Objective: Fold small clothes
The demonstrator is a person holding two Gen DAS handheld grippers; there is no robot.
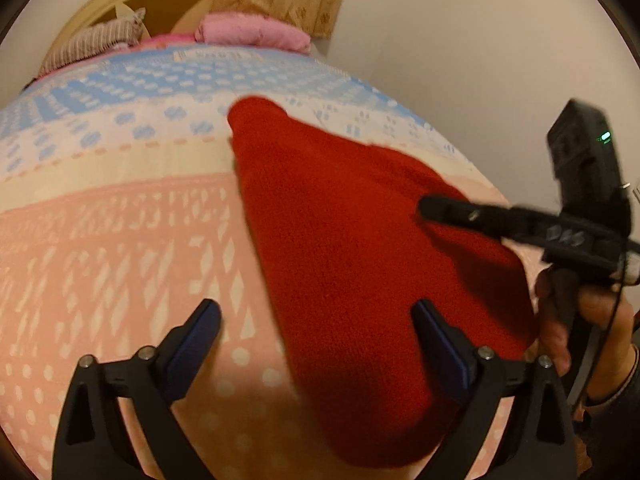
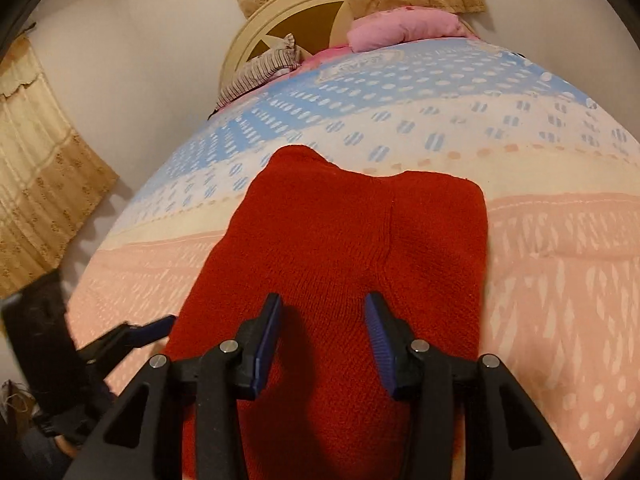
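Note:
A red knitted garment [image 1: 360, 248] lies folded lengthwise on the bed, its narrow collar end pointing toward the pillows; it also shows in the right wrist view [image 2: 340, 248]. My left gripper [image 1: 316, 320] is open and empty, hovering over the garment's left edge near its near end. My right gripper [image 2: 324, 320] is open and empty, just above the middle of the garment's near part. The right gripper also shows in the left wrist view [image 1: 432, 208], reaching in over the garment's right side. The left gripper's blue fingertips [image 2: 156, 328] show at the garment's left edge.
The bedsheet [image 2: 540, 260] is pink near me and blue with white dots farther away. A pink pillow [image 2: 404, 26] and a striped pillow [image 2: 260, 68] lie at the cream headboard [image 2: 280, 8]. Beige curtains [image 2: 40, 188] hang on the left wall.

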